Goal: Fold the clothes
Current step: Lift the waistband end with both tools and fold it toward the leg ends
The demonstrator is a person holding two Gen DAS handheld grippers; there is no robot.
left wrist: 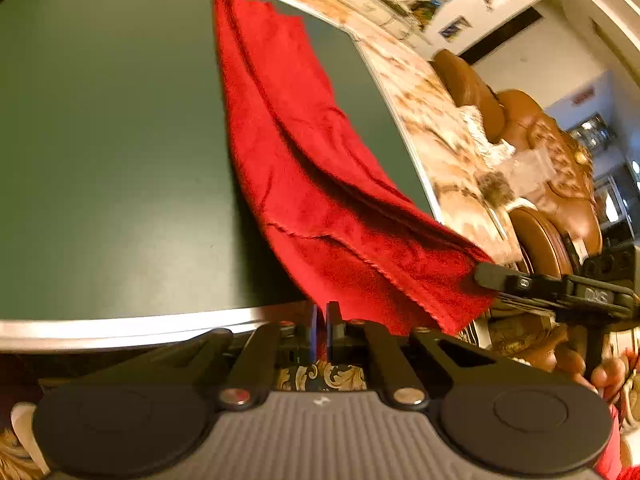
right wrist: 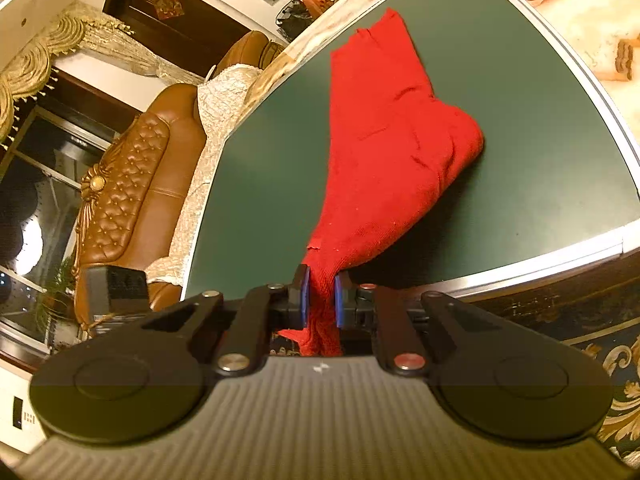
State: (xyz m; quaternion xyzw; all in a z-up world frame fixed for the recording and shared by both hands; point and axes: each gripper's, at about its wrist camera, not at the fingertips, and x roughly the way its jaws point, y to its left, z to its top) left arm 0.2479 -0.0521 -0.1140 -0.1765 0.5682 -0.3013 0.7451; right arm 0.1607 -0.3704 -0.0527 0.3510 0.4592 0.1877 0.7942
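A red cloth (left wrist: 304, 152) lies lengthwise on the green table (left wrist: 100, 160), its near end lifted off the surface. In the left wrist view my left gripper (left wrist: 320, 332) has its jaws close together at the table's near edge, with a sliver of the cloth's lower corner pinched between the blue pads. My right gripper (left wrist: 486, 278) comes in from the right and is clamped on the other near corner. In the right wrist view the red cloth (right wrist: 384, 140) bunches into a thick wad between the blue pads (right wrist: 305, 300) of my right gripper (right wrist: 320, 300), shut on it.
The table (right wrist: 540, 140) has a silver rim (left wrist: 120, 330) all round. A brown leather sofa (right wrist: 132, 184) with a white lace cover (right wrist: 224, 92) stands beyond its side. Marble floor (left wrist: 436, 120) surrounds it. A hand (left wrist: 608, 376) holds the right gripper's handle.
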